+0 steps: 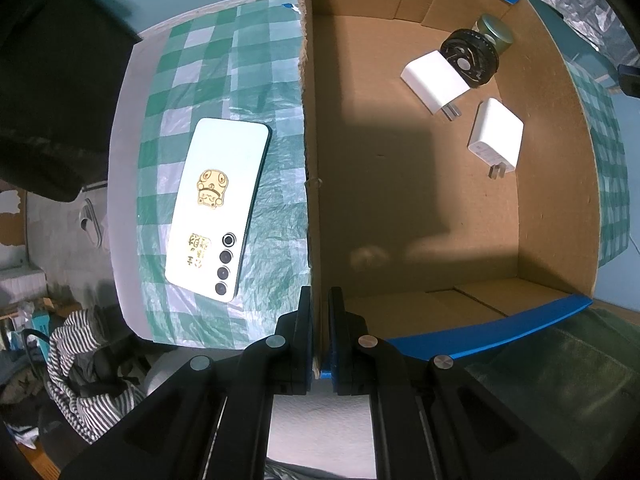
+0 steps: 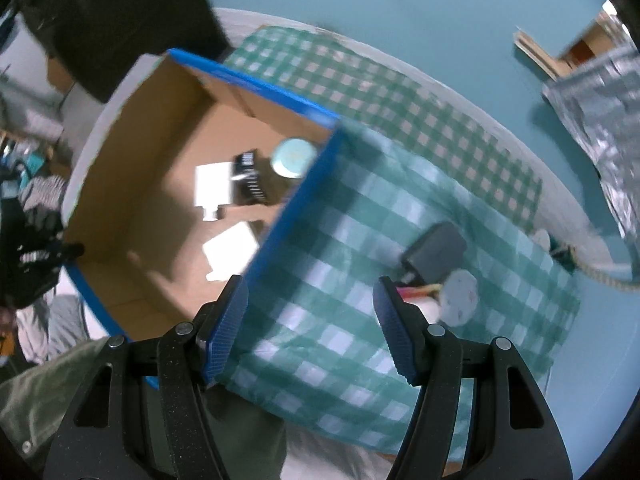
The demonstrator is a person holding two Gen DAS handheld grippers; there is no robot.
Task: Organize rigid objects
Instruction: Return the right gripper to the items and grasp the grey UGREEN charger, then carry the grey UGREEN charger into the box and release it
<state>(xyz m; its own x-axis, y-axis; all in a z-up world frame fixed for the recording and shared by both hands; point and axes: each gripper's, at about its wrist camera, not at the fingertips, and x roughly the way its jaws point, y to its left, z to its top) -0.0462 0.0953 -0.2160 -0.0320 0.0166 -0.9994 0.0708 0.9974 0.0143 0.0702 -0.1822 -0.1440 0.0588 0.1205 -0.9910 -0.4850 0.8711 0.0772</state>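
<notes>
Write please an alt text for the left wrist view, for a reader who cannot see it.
The left gripper is shut on the side wall of an open cardboard box, seen from above. Inside the box lie two white chargers, a black round object and a small jar. Outside it, a white phone lies face down on a green checked cloth.

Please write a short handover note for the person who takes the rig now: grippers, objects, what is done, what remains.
Left gripper: shut on the cardboard box wall, steadying it.
Right gripper: open, empty, above the checked cloth.
In the box: two white chargers, a black round fan, a small jar.
Left outside: white phone on one side of the box; grey adapter and small items on the other.
</notes>
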